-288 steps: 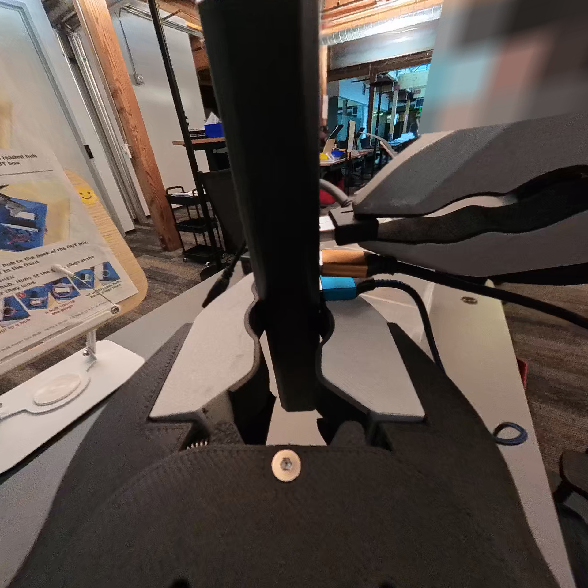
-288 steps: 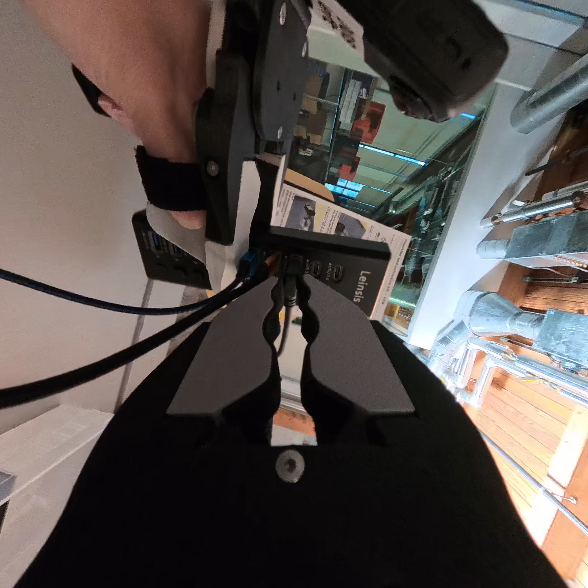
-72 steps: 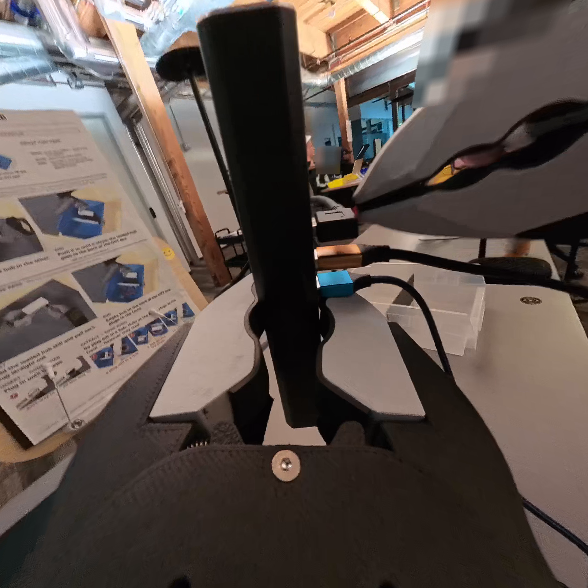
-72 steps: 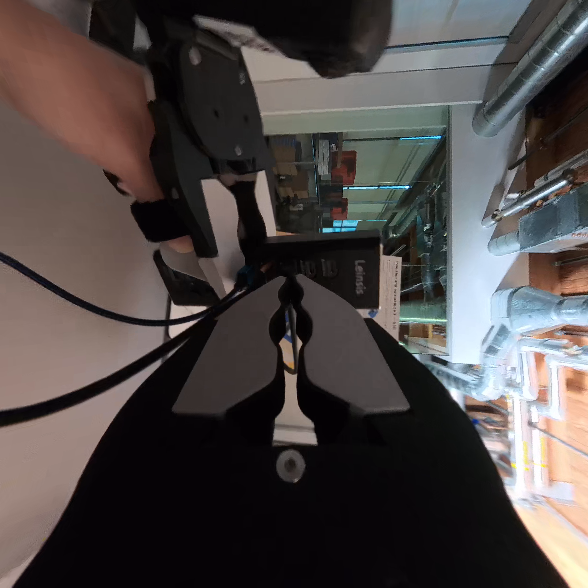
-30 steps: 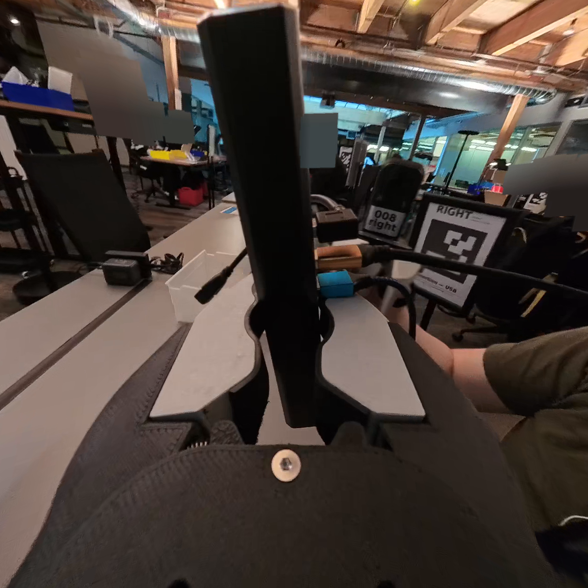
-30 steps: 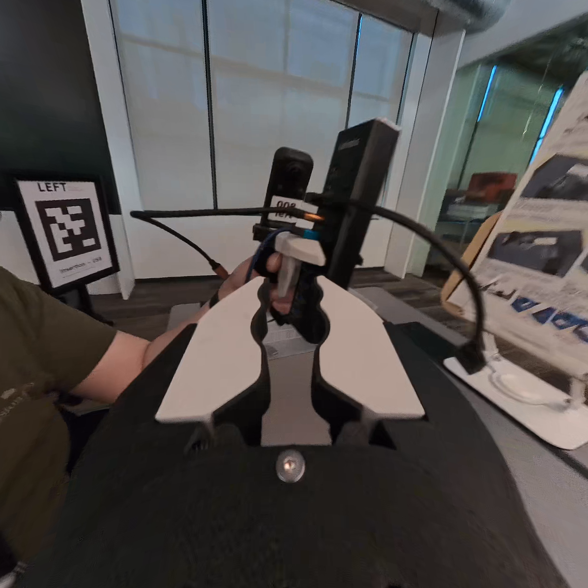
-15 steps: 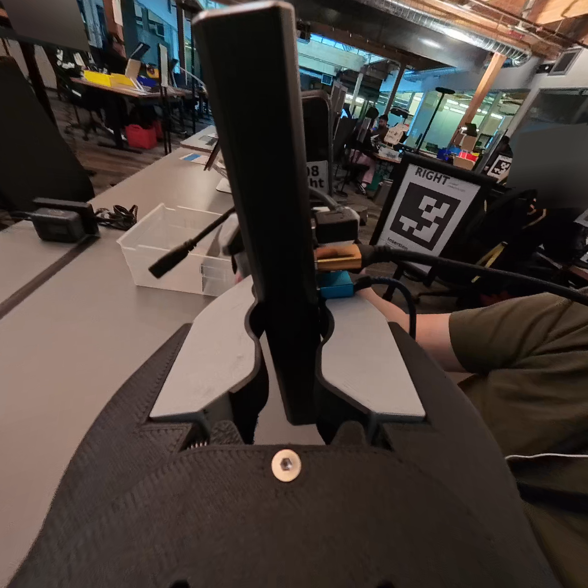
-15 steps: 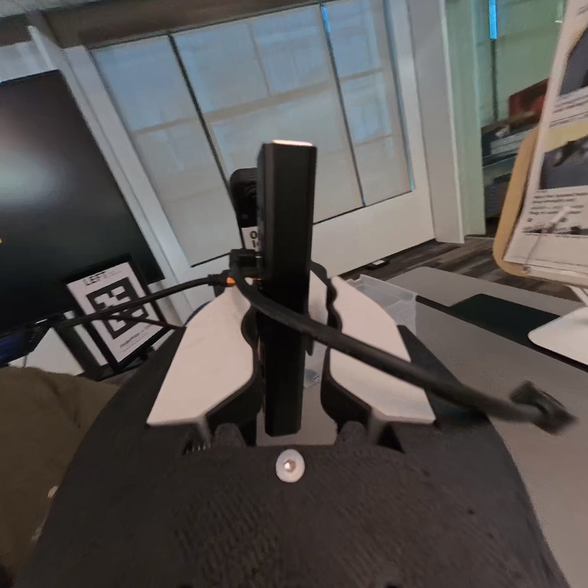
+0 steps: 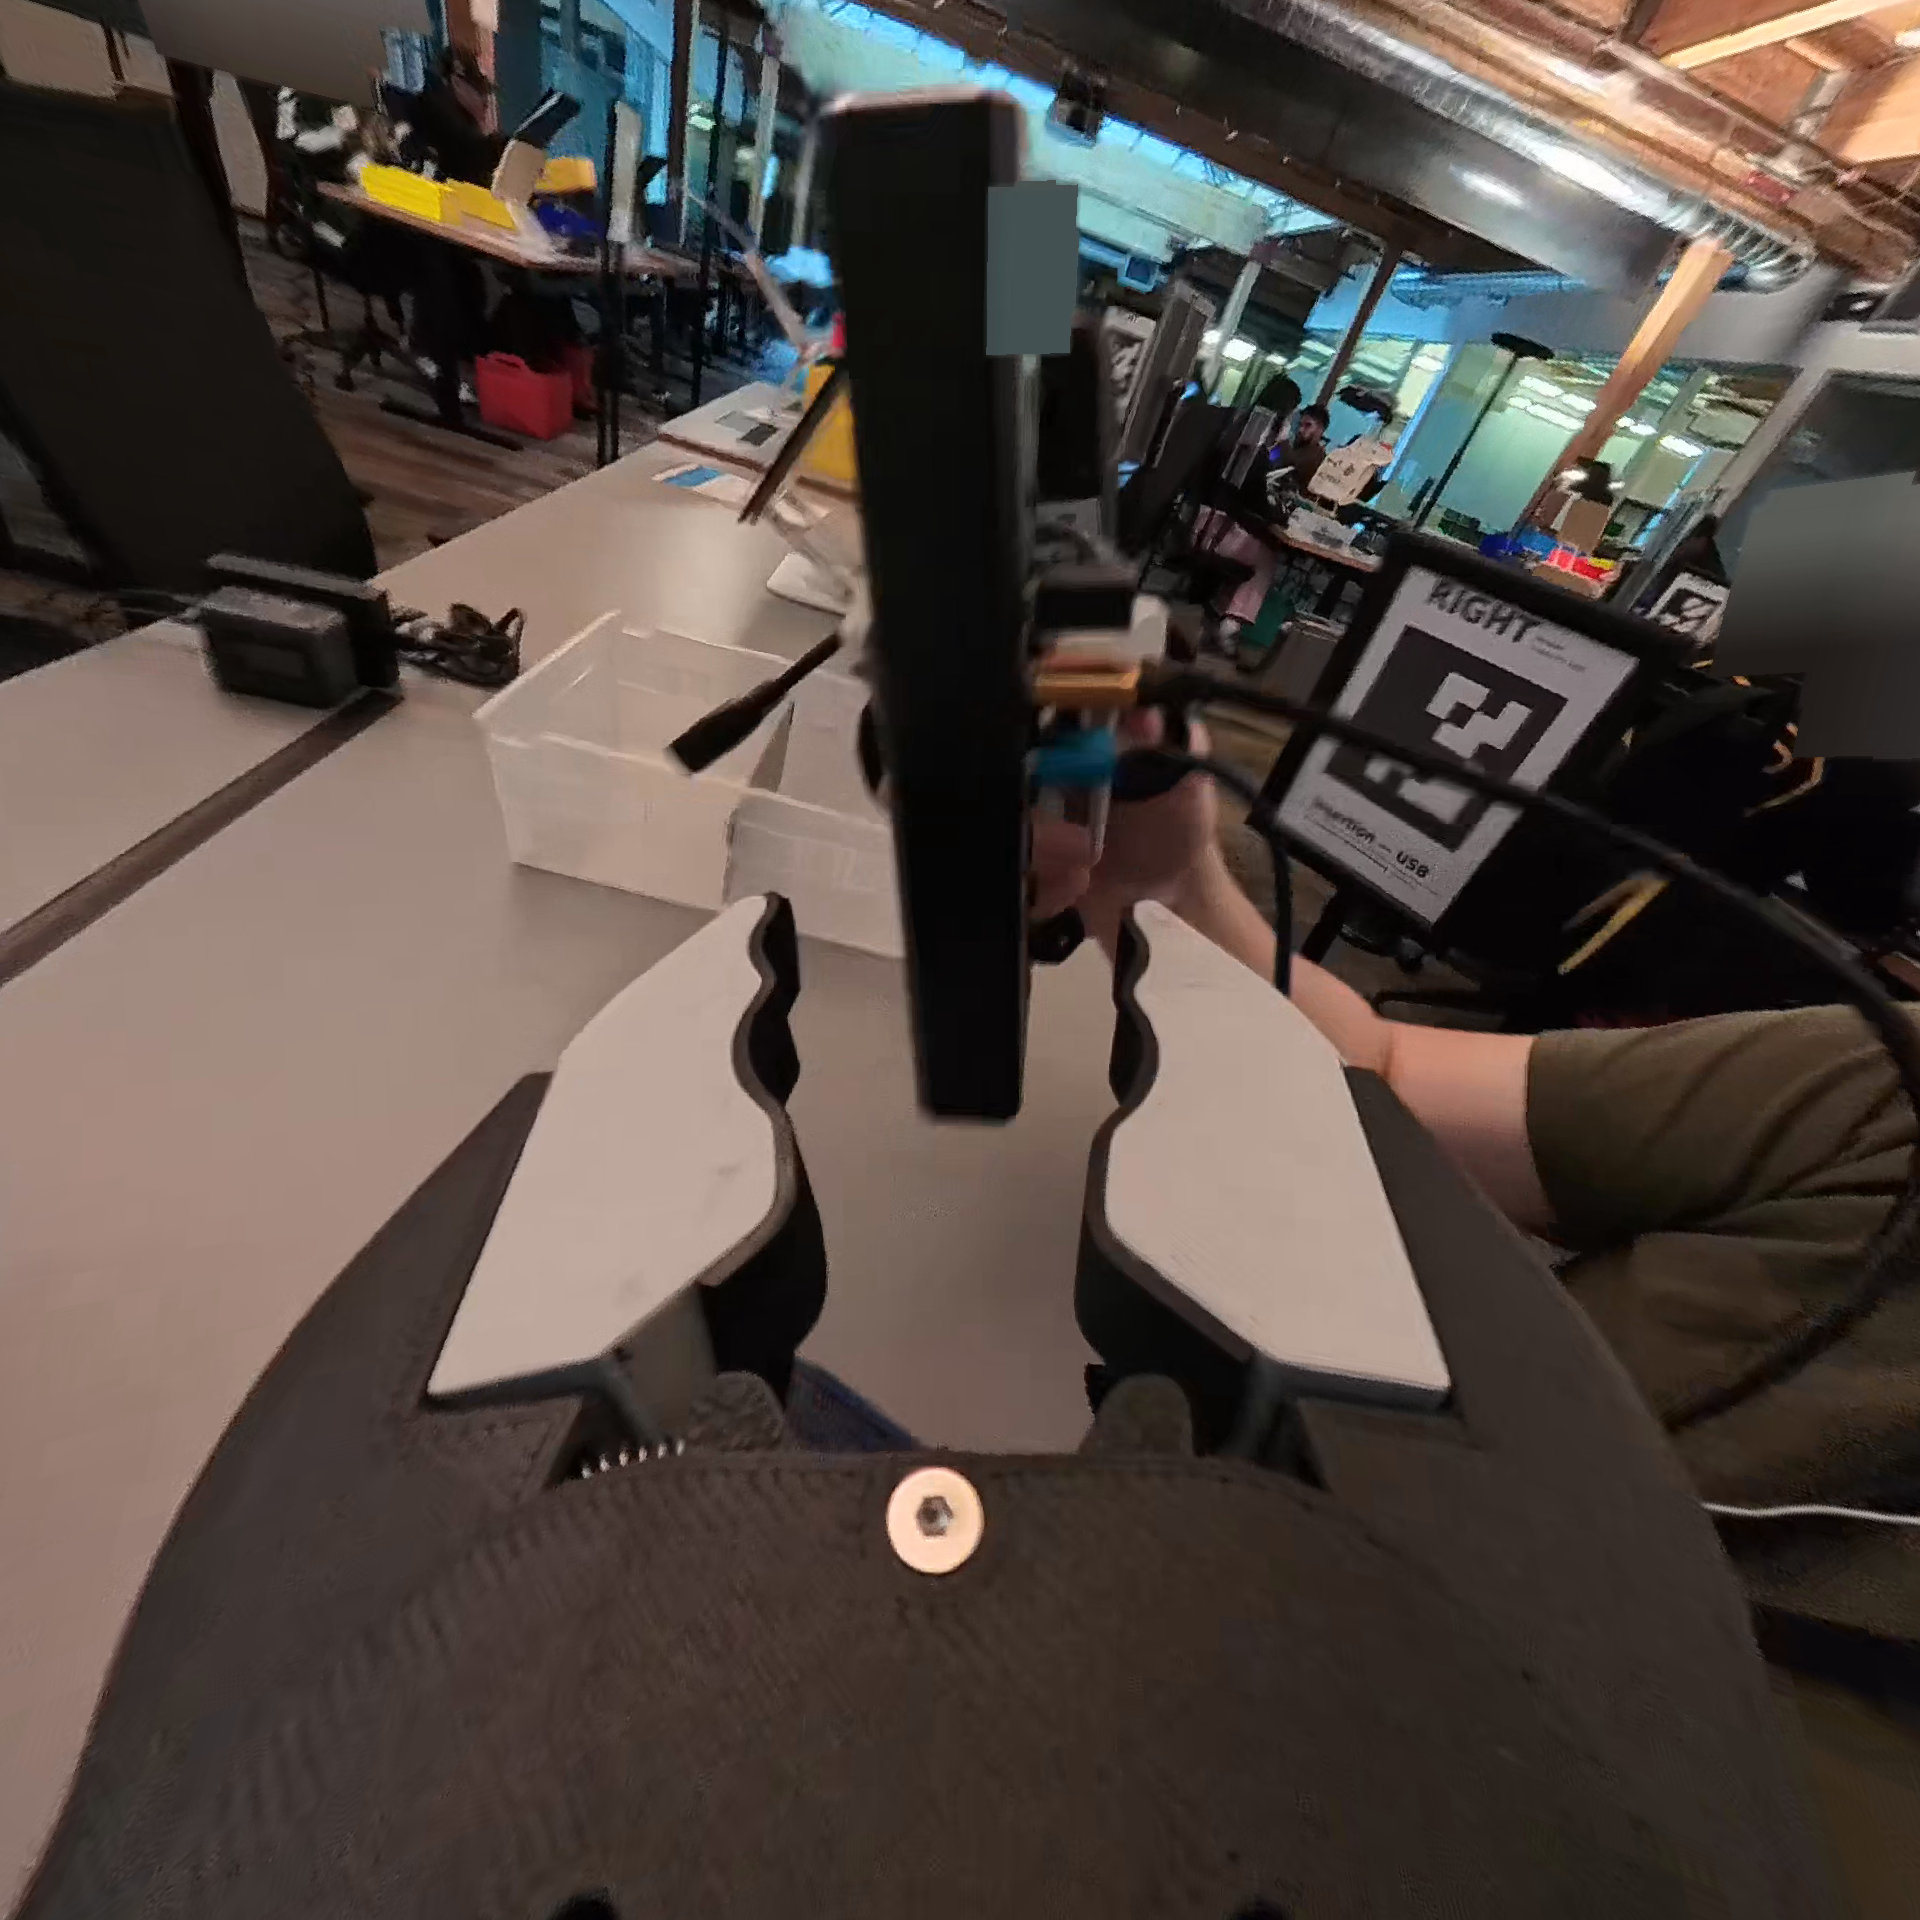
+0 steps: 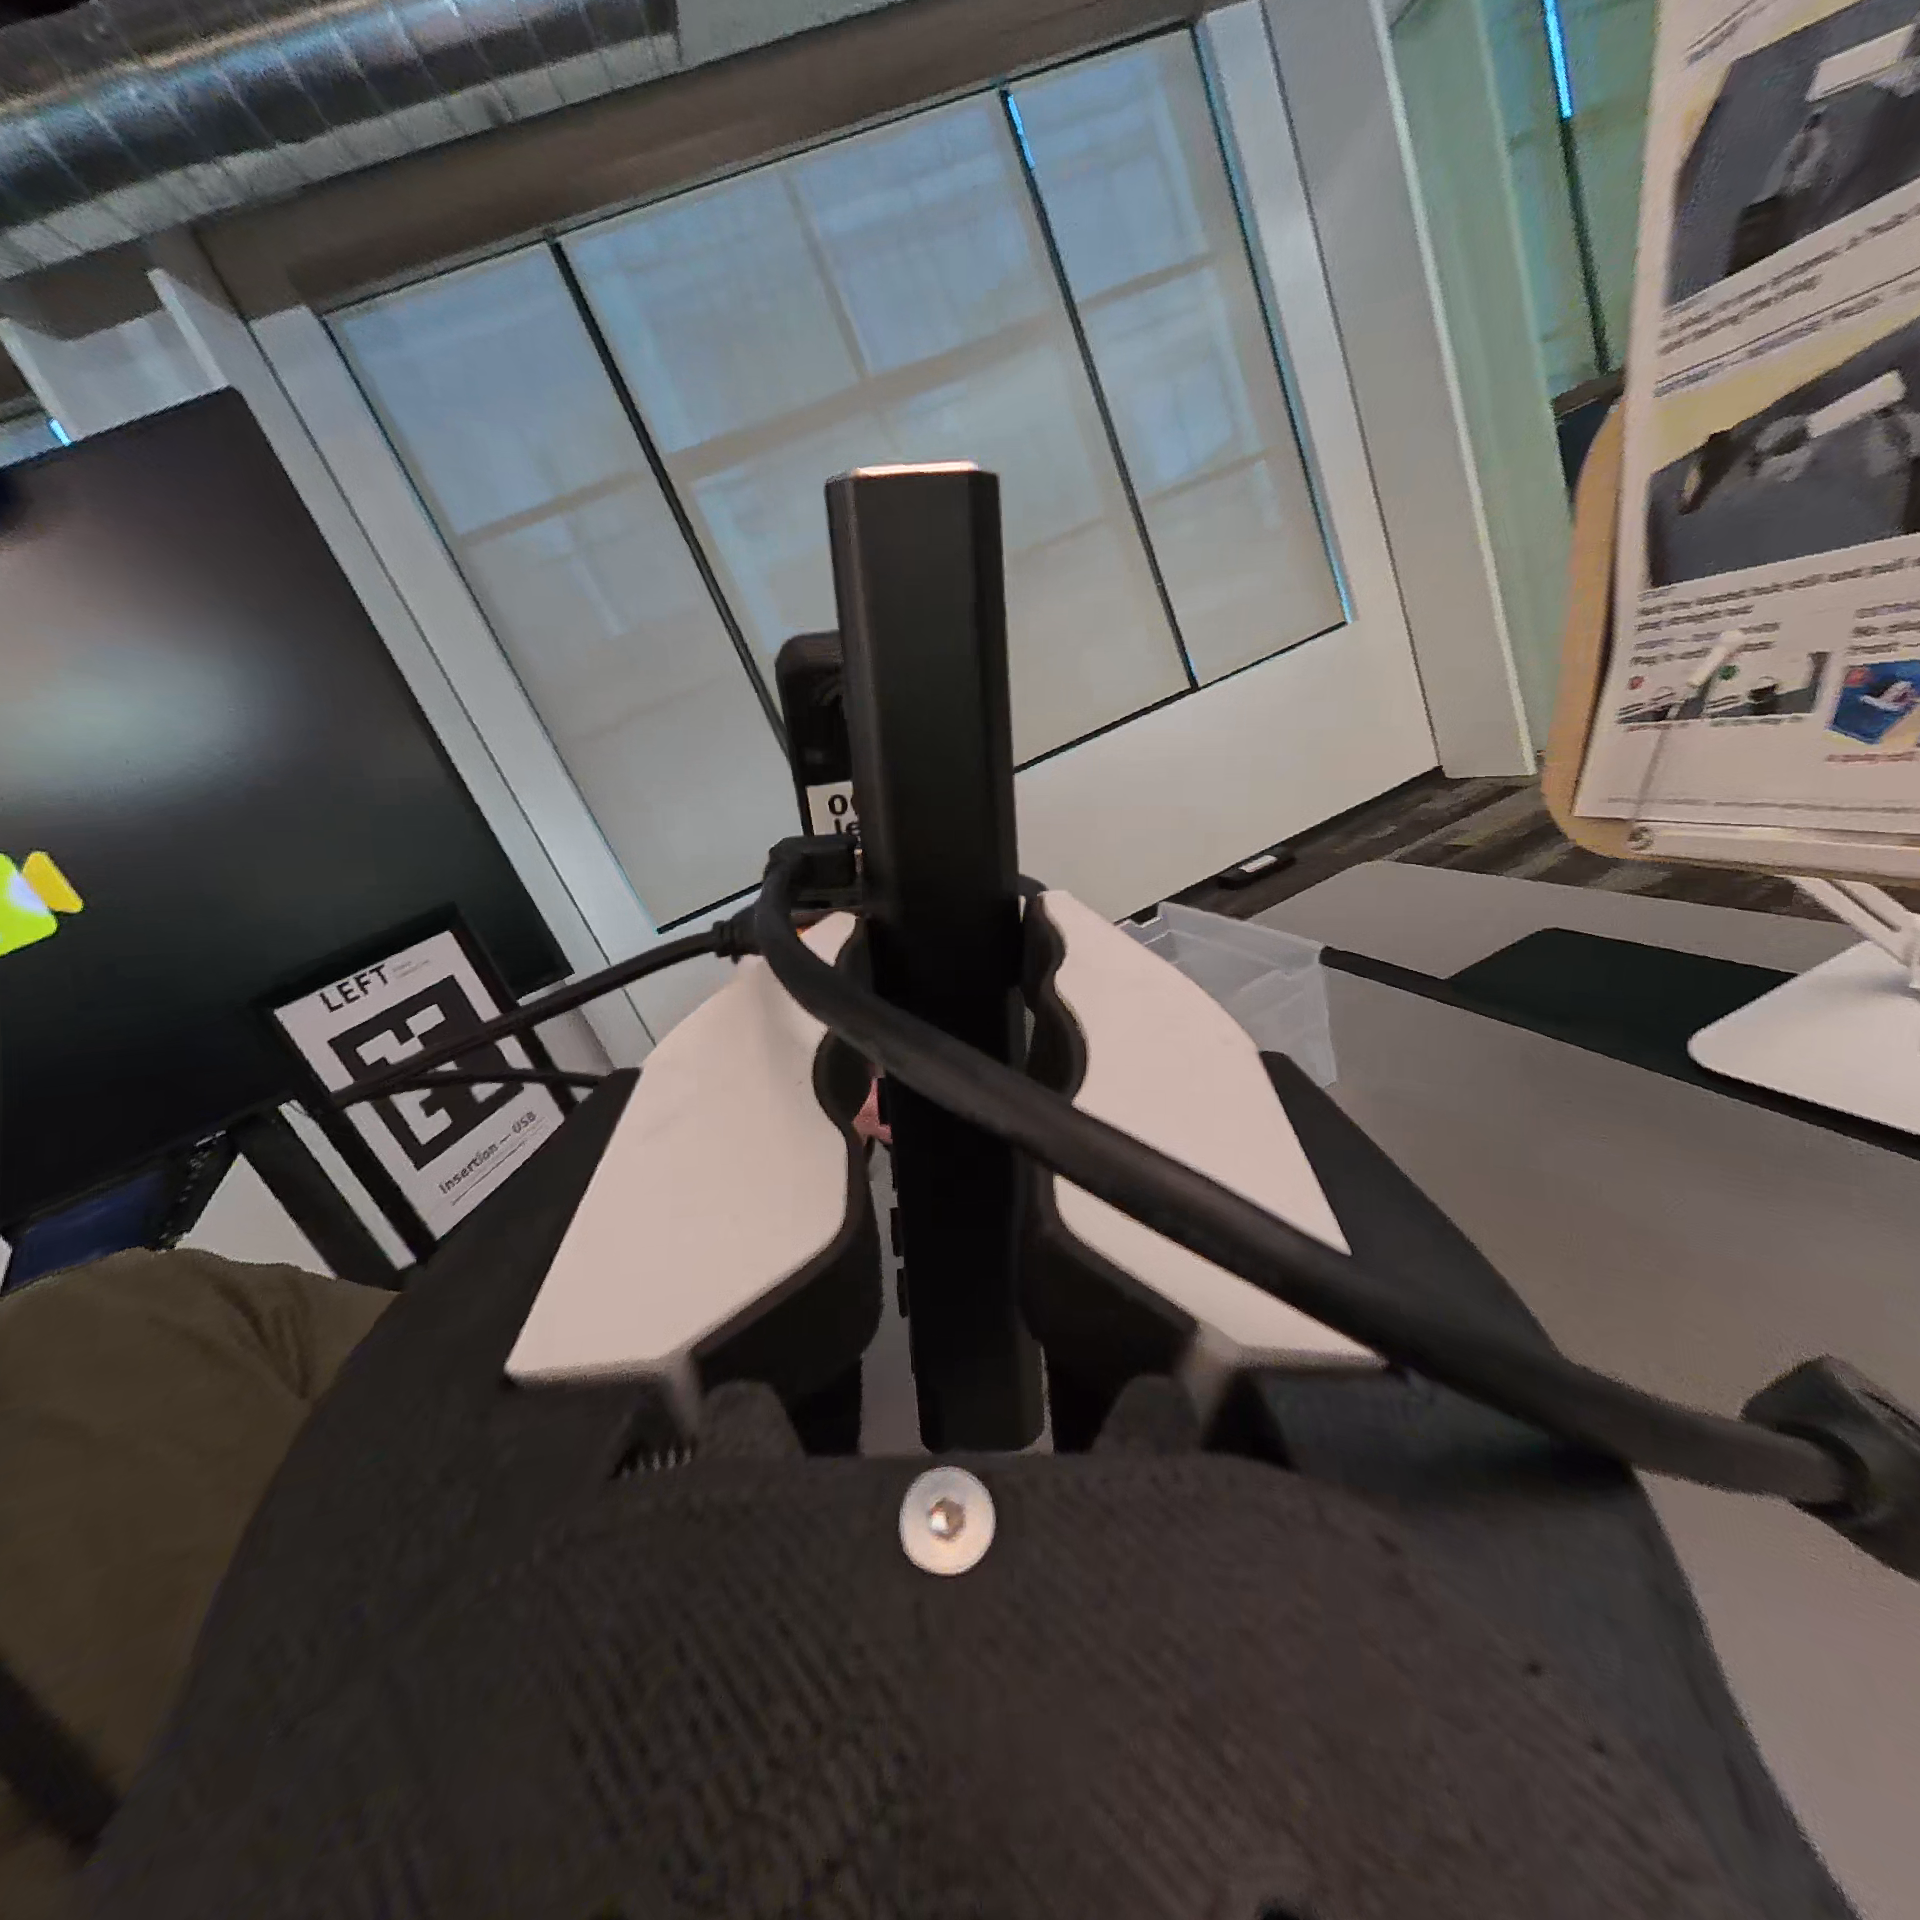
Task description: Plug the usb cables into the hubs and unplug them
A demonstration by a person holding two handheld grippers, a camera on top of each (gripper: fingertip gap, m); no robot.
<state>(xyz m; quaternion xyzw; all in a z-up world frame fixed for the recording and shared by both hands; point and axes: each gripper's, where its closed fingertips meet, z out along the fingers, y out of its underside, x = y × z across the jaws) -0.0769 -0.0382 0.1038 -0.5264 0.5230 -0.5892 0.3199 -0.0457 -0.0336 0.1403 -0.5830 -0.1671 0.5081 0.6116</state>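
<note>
While right hand-held gripper clamping black hub, left hand-held gripper wide; marker signs w/ print.

Open-plan office / lab workspace, industrial loft style: exposed wood beams & ducting overhead, rows of desks w/ bins, chairs, people working at back. Glass partition walls, big dark monitor, grey bench, marker signs, instruction sheet on stand.
</note>
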